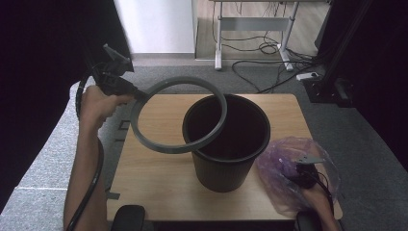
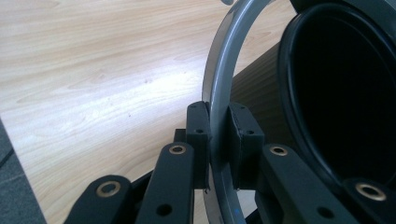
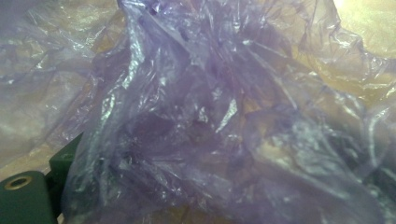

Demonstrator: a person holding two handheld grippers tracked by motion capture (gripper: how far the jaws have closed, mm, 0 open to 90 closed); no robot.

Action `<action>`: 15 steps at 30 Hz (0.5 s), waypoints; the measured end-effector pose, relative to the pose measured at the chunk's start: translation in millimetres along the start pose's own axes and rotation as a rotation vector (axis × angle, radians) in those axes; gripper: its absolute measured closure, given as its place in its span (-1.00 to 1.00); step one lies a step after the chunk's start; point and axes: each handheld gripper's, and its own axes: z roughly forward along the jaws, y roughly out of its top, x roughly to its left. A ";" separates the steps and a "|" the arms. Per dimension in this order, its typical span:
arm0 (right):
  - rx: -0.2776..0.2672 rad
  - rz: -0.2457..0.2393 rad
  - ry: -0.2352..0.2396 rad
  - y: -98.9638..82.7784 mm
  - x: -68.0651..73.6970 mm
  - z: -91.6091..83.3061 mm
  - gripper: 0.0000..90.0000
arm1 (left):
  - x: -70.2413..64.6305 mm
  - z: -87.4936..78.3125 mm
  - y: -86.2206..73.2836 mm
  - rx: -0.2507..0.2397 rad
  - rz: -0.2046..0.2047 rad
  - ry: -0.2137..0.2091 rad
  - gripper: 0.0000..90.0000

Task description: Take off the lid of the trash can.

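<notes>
Black bin [image 1: 226, 144]: upright at mid-worktop [image 1: 159, 178], open mouth up.

Grey ring [image 1: 178, 115]: held tilted above the bin's left rim, its right arc over the mouth, its left arc out over the worktop.

Left gripper [image 2: 218, 140]: left of the bin, fingers [image 2: 198, 135] pinching the ring's band.

Purple plastic bag [image 1: 284, 168]: crumpled just right of the bin.

Right gripper [image 1: 308, 173]: amid the bag; fingers spread wide, film draped over them.
</notes>
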 end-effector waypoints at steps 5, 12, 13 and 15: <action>0.000 0.000 0.000 0.0 0.0 0.0 -0.84 | 16.3 -6.7 -11.4 -0.012 -0.029 0.016 0.78; 0.000 -0.002 0.001 -0.4 0.2 -0.3 -0.84 | 38.9 -14.8 -29.4 -0.027 -0.067 0.046 0.77; 0.000 -0.002 0.000 -0.4 0.2 -0.4 -0.84 | 41.7 -16.2 -31.8 -0.031 -0.074 0.048 0.77; -0.001 -0.003 0.001 -0.4 0.2 -0.4 -0.84 | 47.1 -18.9 -36.3 -0.034 -0.085 0.055 0.77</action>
